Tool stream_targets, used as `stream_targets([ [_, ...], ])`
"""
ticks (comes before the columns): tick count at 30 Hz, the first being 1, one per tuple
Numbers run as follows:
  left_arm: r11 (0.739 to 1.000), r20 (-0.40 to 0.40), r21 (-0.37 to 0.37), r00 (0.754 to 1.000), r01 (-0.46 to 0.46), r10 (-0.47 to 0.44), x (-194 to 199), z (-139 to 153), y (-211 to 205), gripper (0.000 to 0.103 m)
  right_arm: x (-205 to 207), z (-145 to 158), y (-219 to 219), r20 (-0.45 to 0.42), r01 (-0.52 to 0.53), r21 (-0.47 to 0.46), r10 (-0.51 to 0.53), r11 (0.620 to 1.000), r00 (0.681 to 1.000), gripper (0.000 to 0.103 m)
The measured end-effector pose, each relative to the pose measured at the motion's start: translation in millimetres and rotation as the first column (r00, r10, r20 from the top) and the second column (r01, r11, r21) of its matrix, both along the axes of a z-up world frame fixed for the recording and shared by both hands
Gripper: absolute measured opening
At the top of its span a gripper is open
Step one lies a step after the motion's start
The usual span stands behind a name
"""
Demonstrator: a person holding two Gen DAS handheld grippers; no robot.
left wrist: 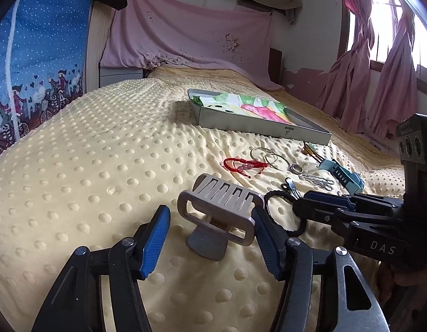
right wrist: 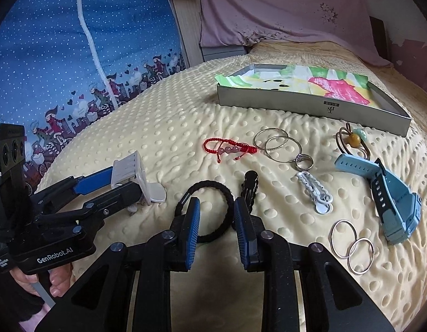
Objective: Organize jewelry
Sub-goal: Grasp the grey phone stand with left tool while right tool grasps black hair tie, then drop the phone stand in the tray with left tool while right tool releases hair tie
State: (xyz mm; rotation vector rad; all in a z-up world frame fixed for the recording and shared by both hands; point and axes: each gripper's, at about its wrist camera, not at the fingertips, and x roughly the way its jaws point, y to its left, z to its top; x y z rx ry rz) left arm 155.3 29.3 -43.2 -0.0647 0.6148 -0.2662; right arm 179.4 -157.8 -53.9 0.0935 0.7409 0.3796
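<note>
Fingers of the left gripper [left wrist: 210, 238] are spread apart on either side of a beige claw hair clip [left wrist: 217, 215], which stands on the dimpled cream blanket [left wrist: 83, 182] of the bed; in the right wrist view the same clip [right wrist: 136, 179] appears bracketed by those fingers, though whether the pads already touch it cannot be told. Fingers of the right gripper [right wrist: 217, 229] are also apart, straddling part of a black braided hair tie [right wrist: 205, 213] without being closed on it.

Further out, a black hair clip [right wrist: 249, 188], a red cord bracelet [right wrist: 227, 148], a pair of thin bangles [right wrist: 277, 145] with a ring [right wrist: 303, 161], a white snap clip [right wrist: 314, 191], a blue watch [right wrist: 390, 193], two more silver hoops [right wrist: 351, 243] and an amber-beaded hair tie [right wrist: 354, 138] are scattered on the blanket. Beyond them, a shallow grey box [right wrist: 310, 105] lined with colourful paper is seen, apparently the place for sorting.

For the step in hand, the claw clip should probably be closed on across its wide body rather than its teeth, squarely and low, so that it is not tipped on the soft bedding. The hair tie is best pinched on one strand and lifted clear of the black clip just beside it.
</note>
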Motion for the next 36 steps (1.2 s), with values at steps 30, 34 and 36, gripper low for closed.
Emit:
stream_targets([
  [30, 0.996, 0.047, 0.083, 0.998, -0.04, 0.036, -13, 3, -14, 0.005, -4, -11, -13, 0.024, 0.021, 0.098, -0.023, 0.995, 0.999, 0.005],
  [34, 0.998, 0.046, 0.046, 0.998, -0.039, 0.036, -11, 17, -18, 0.005, -12, 0, -26, 0.081, 0.063, 0.134, -0.074, 0.989, 0.994, 0.005],
  [36, 0.999, 0.062, 0.033, 0.997, -0.039, 0.037, -10, 28, -22, 0.005, -12, 9, -34, 0.095, 0.078, 0.163, -0.095, 0.983, 0.991, 0.005],
])
